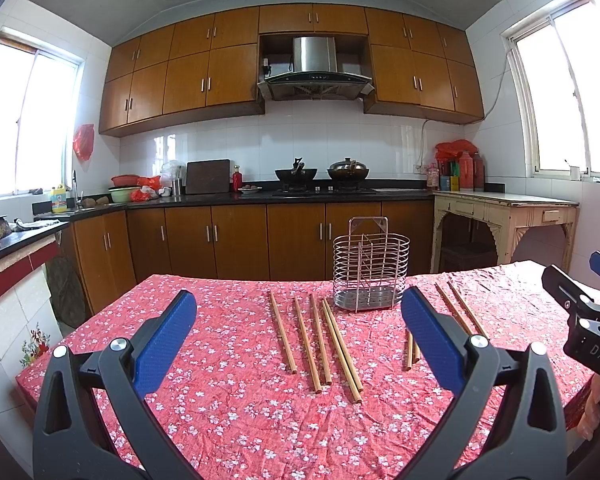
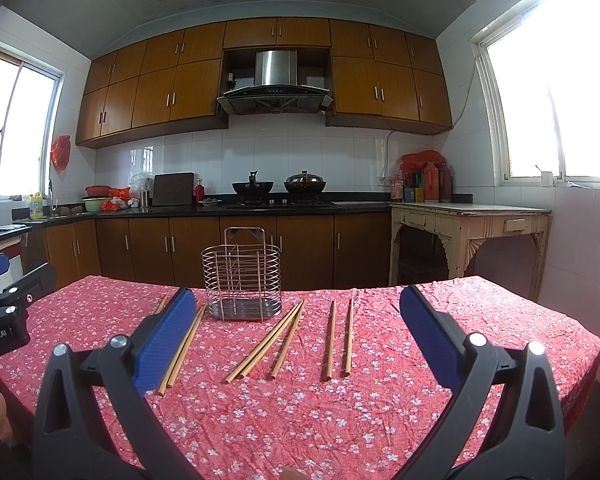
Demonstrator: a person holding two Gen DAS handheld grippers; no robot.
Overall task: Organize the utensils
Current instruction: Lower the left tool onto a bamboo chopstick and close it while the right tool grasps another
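Surface: a table (image 1: 236, 408) is covered by a crumpled red floral cloth; a kitchen is seen behind.
Holder: a wire utensil basket (image 1: 371, 268) is stood upright, centre-right, far edge.
Chopsticks: wooden chopsticks (image 1: 320, 344) are laid loose, mid-frame.
Tongs: left gripper (image 1: 300, 344) and right gripper (image 2: 296, 344) are held spread, empty.

Wire holder (image 1: 371, 268) on table (image 1: 240, 412); chopsticks (image 1: 315, 344) in front.

Each hand-held gripper (image 1: 298, 338): black frame w/ blue finger pads (image 1: 166, 342), silver screws.
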